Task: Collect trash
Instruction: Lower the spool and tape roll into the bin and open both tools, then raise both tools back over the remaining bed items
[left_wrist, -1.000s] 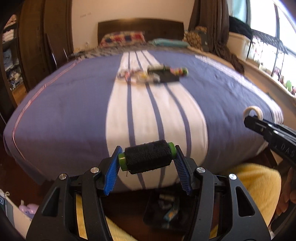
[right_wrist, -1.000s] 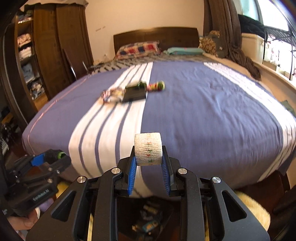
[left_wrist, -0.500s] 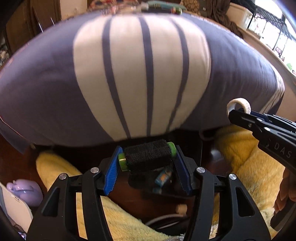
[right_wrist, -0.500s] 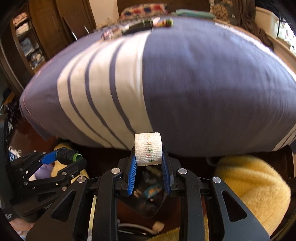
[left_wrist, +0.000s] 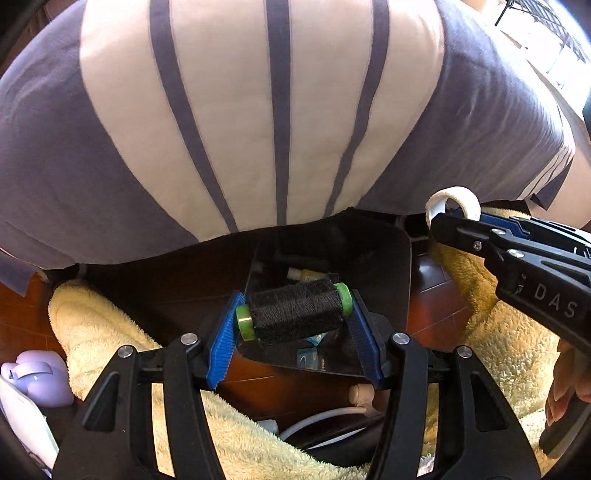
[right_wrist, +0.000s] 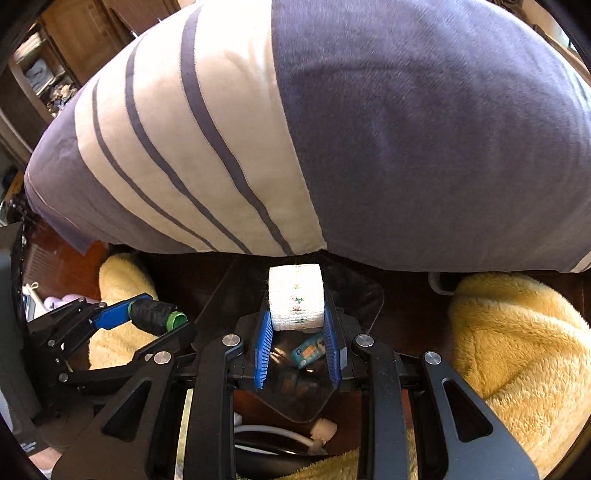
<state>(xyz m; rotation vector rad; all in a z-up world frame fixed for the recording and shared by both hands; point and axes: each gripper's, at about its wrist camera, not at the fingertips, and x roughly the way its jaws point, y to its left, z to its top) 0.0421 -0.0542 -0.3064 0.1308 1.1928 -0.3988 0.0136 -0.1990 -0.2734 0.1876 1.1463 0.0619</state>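
My left gripper (left_wrist: 294, 314) is shut on a black thread spool (left_wrist: 295, 310) with green ends, held above a dark clear-walled trash bin (left_wrist: 391, 258) on the floor at the bed's foot. My right gripper (right_wrist: 296, 314) is shut on a white bandage roll (right_wrist: 295, 297), also over the bin (right_wrist: 369, 295). Several small wrappers and bottles lie inside the bin. The right gripper with the roll (left_wrist: 454, 203) shows at the right of the left wrist view; the left gripper with the spool (right_wrist: 155, 315) shows at the left of the right wrist view.
The bed's blue-and-white striped cover (left_wrist: 258, 129) hangs just behind the bin. Yellow fluffy slippers (left_wrist: 110, 332) (right_wrist: 517, 350) flank it on the brown floor. A lilac object (left_wrist: 37, 380) lies at the far left. A white cable (left_wrist: 325, 417) lies near the bin.
Both grippers have tipped down from looking across the bed top to looking at the floor bin, and moved closer over it. Each still holds its item.
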